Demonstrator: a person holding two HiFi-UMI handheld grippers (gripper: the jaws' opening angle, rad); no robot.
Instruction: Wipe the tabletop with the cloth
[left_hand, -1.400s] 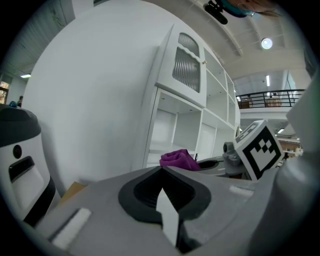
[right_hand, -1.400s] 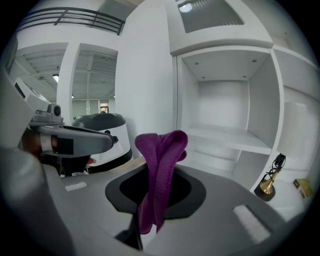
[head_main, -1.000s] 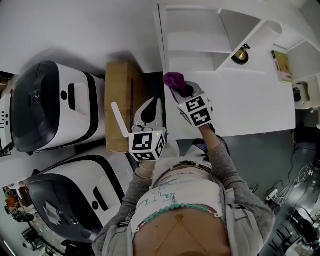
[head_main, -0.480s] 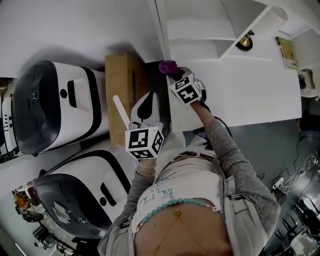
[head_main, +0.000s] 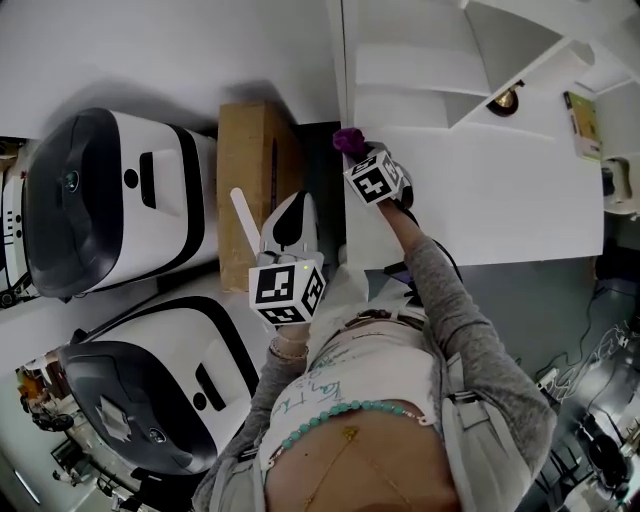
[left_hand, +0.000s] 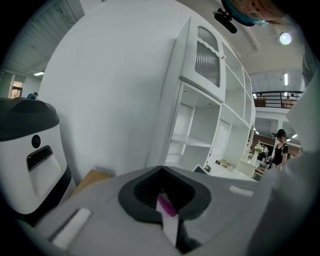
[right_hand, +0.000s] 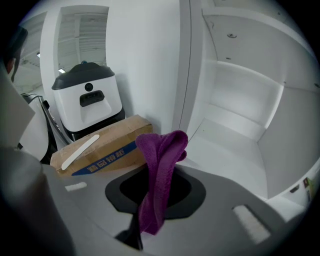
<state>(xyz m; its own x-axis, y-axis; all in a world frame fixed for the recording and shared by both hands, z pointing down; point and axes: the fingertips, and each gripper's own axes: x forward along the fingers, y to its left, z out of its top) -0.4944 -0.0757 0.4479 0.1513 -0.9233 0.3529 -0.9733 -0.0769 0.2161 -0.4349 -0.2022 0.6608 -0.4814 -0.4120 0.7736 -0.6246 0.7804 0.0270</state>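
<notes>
Moved: against the frame a second ago, my right gripper (head_main: 362, 160) has travelled away from the person's body to the far left corner of the tabletop (head_main: 480, 200), carrying the cloth (head_main: 347, 138) with it; the left gripper (head_main: 293, 215) has barely shifted.
Right tongs: pinching the purple cloth (right_hand: 160, 165), which runs up from between the jaws and folds over in a thick loop past their tips.
Cloth, place: at the tabletop's left edge, just short of the white shelf unit (head_main: 420, 70) and near the cardboard box (head_main: 255, 170) across a dark gap.
Cloth, contact: I cannot tell from the head view whether it presses on the surface.
Right gripper view: the box (right_hand: 105, 147) lies left of the cloth and an empty white shelf bay opens on the right.
Left tongs: pressed together in the left gripper view (left_hand: 170, 220), with a small magenta patch along their closing line that I cannot identify.
Left gripper, place: held off the table, over the gap between the box and the table edge, well apart from the cloth.
Surroundings: two white-and-black machines (head_main: 110, 200) sit left of the box.
</notes>
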